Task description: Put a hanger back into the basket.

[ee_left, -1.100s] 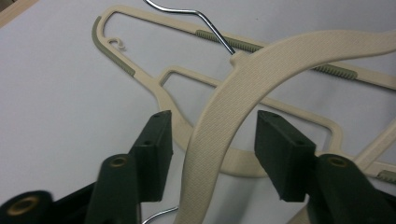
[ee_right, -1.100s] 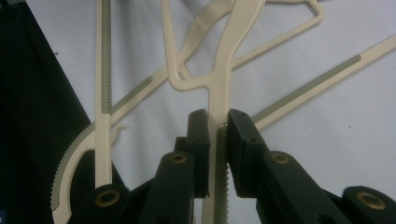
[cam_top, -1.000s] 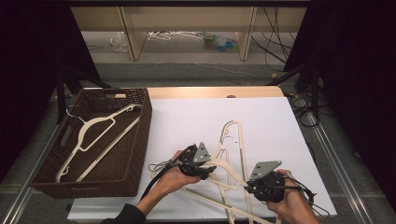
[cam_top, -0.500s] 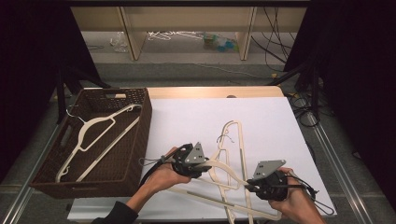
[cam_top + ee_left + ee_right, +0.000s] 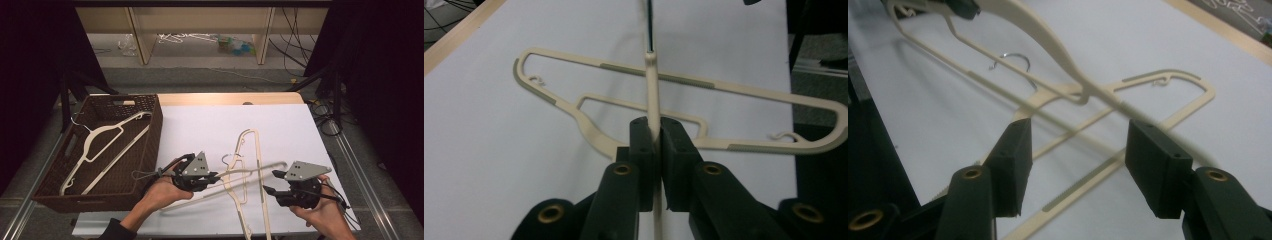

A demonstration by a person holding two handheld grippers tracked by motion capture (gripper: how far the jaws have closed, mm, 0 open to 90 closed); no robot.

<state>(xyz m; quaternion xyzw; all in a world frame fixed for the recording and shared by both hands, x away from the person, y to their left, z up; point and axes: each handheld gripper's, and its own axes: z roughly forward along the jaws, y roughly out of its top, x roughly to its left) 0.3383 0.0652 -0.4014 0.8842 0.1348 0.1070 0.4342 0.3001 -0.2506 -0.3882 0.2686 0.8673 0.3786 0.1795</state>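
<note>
Hanger held: cream plastic hanger [image 5: 235, 175], lifted over the white table sheet [image 5: 210, 125], between the two hands
Left gripper [image 5: 212, 176]: jaws have just been closing, now pinched tight on the held hanger's thin bar, seen edge-on in the left gripper view
Right gripper [image 5: 268, 182]: jaws have just been opening, now spread wide, pads clear of the hanger
Second hanger [image 5: 252, 170]: flat on the sheet under the lifted one
Basket [image 5: 150, 130]: brown wicker, at the sheet's left, with a third hanger [image 5: 100, 150] inside

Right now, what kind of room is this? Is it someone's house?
Probably not a house. It looks like a lab or recording workshop: a white table, loose cables on the floor, and a hand-held left gripper holding a hanger.
</note>
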